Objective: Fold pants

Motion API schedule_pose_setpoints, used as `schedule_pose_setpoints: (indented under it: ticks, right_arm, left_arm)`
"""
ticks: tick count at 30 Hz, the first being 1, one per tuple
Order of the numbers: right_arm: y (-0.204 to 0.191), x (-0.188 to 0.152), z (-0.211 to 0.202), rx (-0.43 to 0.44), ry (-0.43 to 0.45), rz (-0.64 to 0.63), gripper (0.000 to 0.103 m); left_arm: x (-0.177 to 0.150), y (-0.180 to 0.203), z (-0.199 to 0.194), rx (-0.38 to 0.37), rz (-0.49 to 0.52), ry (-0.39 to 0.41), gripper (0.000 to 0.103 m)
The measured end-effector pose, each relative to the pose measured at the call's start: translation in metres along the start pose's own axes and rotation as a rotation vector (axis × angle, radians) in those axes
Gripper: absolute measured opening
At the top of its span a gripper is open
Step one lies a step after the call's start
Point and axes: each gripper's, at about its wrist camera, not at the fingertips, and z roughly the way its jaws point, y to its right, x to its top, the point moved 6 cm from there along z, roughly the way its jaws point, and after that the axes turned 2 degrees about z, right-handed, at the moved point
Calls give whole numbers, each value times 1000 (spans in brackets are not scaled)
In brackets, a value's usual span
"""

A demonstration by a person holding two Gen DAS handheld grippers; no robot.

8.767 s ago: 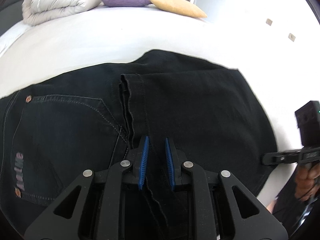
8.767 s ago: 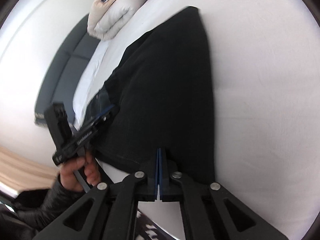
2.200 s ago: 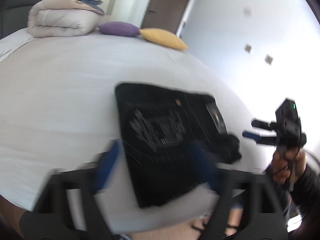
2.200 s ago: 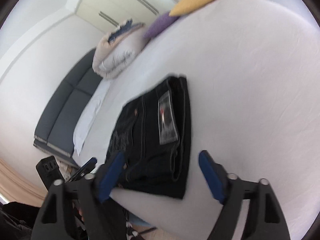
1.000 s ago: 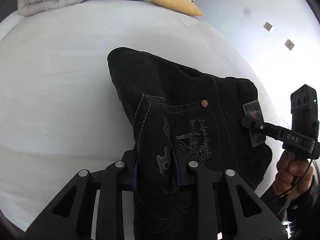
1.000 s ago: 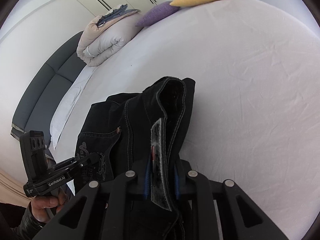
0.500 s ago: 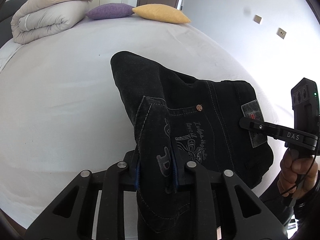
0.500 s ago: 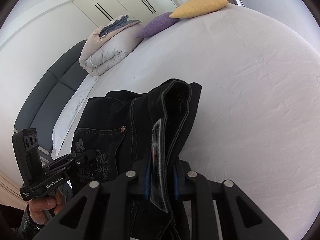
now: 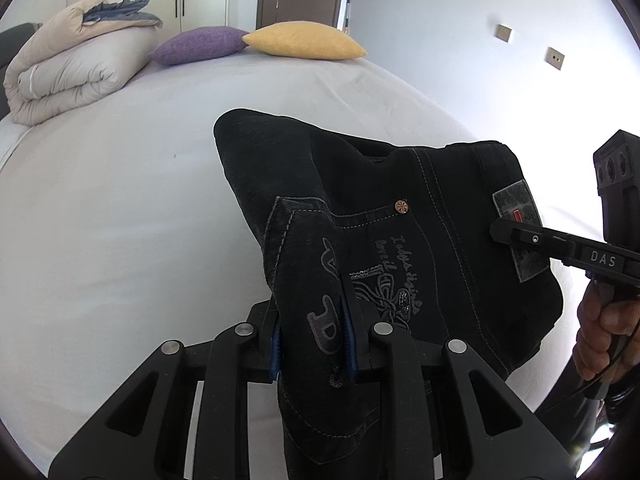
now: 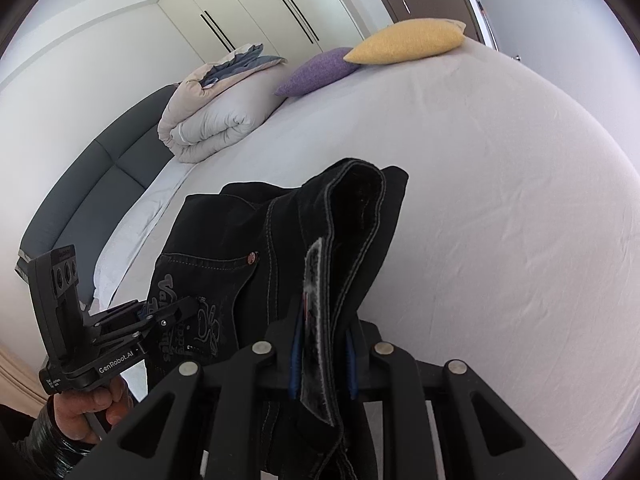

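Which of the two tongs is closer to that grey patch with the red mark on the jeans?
Right. The right tongs grip the jeans at the grey patch; the left tongs clamp the embroidered pocket instead.

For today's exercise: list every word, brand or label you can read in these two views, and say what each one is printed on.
"DAS": on the right gripper, seen from the left wrist.
"GenRobot.AI": on the left gripper, seen from the right wrist.
Embroidered script on the pants: too stylised to read.
Grey waist patch with a red mark: no legible text.
Small print under "GenRobot.AI": too small.
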Motion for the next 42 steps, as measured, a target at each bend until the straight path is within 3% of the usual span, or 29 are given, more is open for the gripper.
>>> schedule_pose_setpoints:
  ticks: [11, 18, 20, 21, 25, 28, 33, 38, 42]
  right_arm:
    - [56, 71, 44, -9, -11, 33, 19]
    - [96, 83, 97, -39, -77, 73, 20]
    - [106, 80, 108, -40, -96, 83, 25]
    - [112, 77, 111, -42, -97, 90, 33]
    - [124, 70, 115, -8, -77, 118, 39]
    - [124, 72, 115, -2, -69, 119, 45]
    - [129, 65, 91, -32, -17, 148, 63]
    - [137, 43, 39, -125, 73, 212, 67]
    - [125, 15, -14, -239, 193, 187, 77]
  left_arm:
    - [81, -2, 83, -3, 51, 2, 22]
    - [87, -18, 154, -25, 4, -67, 23]
    - [83, -21, 163, -28, -16, -61, 26]
    - [81, -21, 166, -28, -19, -54, 29]
    - [75, -30, 174, -29, -53, -40, 49]
    - [63, -46, 172, -51, -113, -28, 65]
    - [47, -56, 155, -67, -146, -8, 67]
    - [22, -59, 115, -15, -152, 51, 70]
    - [-18, -46, 61, 50, -150, 142, 89]
